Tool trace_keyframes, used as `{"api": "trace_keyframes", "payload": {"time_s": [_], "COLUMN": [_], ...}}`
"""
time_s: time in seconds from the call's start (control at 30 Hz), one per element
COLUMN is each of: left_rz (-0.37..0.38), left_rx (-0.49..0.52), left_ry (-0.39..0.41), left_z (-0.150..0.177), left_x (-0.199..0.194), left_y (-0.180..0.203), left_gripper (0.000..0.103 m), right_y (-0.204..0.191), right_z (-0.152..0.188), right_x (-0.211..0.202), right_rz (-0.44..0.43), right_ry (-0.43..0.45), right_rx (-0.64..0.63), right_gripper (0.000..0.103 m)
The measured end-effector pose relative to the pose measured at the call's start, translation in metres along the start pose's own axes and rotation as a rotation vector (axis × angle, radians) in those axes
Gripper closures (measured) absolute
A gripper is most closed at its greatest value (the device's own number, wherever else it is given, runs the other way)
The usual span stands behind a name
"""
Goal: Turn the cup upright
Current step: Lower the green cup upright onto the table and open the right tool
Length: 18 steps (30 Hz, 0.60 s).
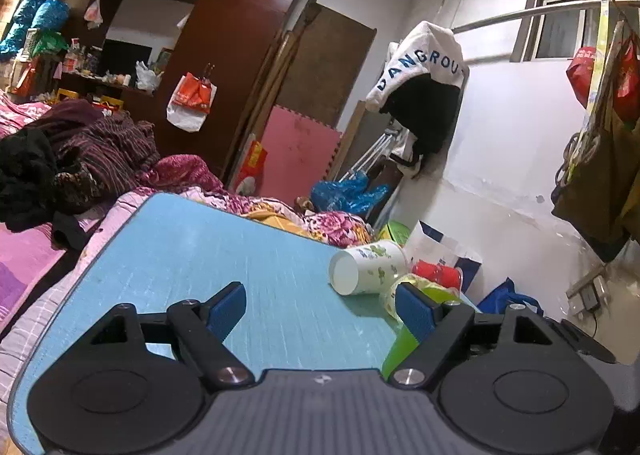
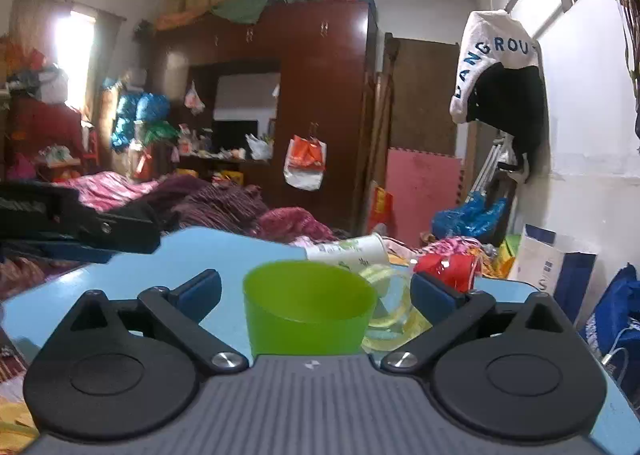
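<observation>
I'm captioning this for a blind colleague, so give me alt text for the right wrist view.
An upright green plastic cup stands between the open right gripper fingers on a light blue table. Behind it a white patterned paper cup lies on its side.

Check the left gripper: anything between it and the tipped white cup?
Only bare blue table lies between the open left gripper and the white cup on its side, seen in the left wrist view.
</observation>
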<state>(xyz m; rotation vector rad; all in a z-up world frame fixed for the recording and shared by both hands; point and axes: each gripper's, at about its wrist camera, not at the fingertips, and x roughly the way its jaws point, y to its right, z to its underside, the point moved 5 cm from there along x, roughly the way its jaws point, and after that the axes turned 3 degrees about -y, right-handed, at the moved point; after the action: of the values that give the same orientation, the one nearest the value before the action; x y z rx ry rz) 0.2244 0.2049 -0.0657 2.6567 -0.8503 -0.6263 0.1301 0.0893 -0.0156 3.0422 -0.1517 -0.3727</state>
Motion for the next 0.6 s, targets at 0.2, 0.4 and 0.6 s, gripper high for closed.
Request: {"api": "trace_keyframes", "payload": {"time_s": [0.2,0.4,0.6], "left_rz": [-0.105,-0.129,-0.174], "left_rx": [0.039,0.17,0.386], "left_ry": [0.036,-0.075,-0.108], "left_z": [-0.005,-0.005,0.008], "left_x": [-0.003,-0.01,-0.042], "left_y": [0.005,0.035,0.088], "left_gripper": [0.001,0.001,0.001], "right_y": [0.048,0.082,0.08], "right_z": [-0.017,-0.009,-0.002], "right_x": [-0.021,-0.032,-0.068], "right_rz": [-0.143,-0.125,-0.178], "right_ry": [-0.005,-0.153,-0.154], "right_rx": [0.216,0.187,0.16], "right_gripper": [0.001,0.001,0.001]}}
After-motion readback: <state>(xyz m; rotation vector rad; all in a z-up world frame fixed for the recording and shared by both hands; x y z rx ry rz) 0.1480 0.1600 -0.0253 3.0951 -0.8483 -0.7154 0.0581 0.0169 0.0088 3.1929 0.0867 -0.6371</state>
